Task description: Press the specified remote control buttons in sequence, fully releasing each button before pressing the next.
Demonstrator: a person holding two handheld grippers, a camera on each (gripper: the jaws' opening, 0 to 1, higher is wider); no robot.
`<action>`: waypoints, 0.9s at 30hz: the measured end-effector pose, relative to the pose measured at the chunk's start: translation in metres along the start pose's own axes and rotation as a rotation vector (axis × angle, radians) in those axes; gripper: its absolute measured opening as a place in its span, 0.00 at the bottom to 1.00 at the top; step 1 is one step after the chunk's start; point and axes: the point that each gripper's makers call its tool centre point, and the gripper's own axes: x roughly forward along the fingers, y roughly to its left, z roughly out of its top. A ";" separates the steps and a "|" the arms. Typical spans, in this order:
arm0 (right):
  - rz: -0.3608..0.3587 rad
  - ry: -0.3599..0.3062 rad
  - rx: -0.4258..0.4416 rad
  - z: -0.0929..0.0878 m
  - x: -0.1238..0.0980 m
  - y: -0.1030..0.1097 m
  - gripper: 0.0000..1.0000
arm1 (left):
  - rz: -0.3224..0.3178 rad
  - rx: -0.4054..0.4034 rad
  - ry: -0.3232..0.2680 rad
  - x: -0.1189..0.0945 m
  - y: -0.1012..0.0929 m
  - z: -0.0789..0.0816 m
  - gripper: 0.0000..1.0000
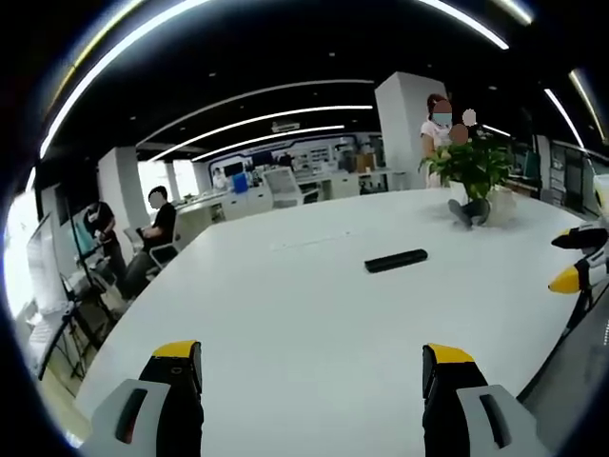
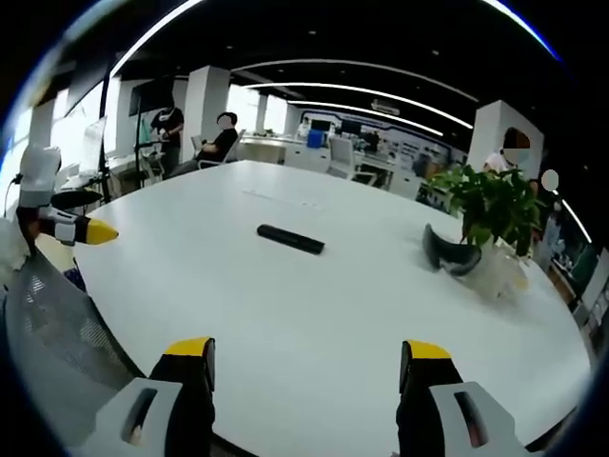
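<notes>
Both my grippers hang over the near edge of the white desk [image 1: 285,314], nothing in either. Left gripper [image 1: 312,367]: jaws spread wide, empty. Right gripper [image 2: 306,362]: same, jaws wide apart, holding nothing.

The remote control [image 1: 396,260] lies flat out toward the middle of the desk, well apart from both grippers — a slim black bar, long side roughly across the left gripper view, alone on bare surface. In the right gripper view the remote control [image 2: 290,239] sits ahead and slightly left of centre. Buttons too small to tell from here.

My read on handling: light, rigid plastic, low profile, and the desk looks smooth, so it will likely skate if I poke it off-centre or at a slant. Safest bet — pin it by the long edges near one end with one gripper, or hold that end down, and press straight down with a single jaw tip of the other. Not fragile, but the buttons want a small, square push and a clean lift-off.

Beyond the remote stand a potted plant [image 1: 473,167] and a dark curved object [image 2: 447,255] at its base, too blurred to name. People sit and stand in the office behind.
</notes>
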 end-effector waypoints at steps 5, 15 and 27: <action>-0.003 0.001 0.002 0.000 0.000 -0.001 0.78 | -0.005 0.001 0.008 0.000 -0.001 0.000 1.00; -0.002 0.013 -0.002 -0.002 0.001 0.000 0.78 | 0.006 0.080 -0.019 0.006 0.009 0.012 0.97; -0.001 0.019 0.003 -0.003 0.002 -0.001 0.77 | -0.043 0.129 -0.002 0.031 0.007 0.025 0.97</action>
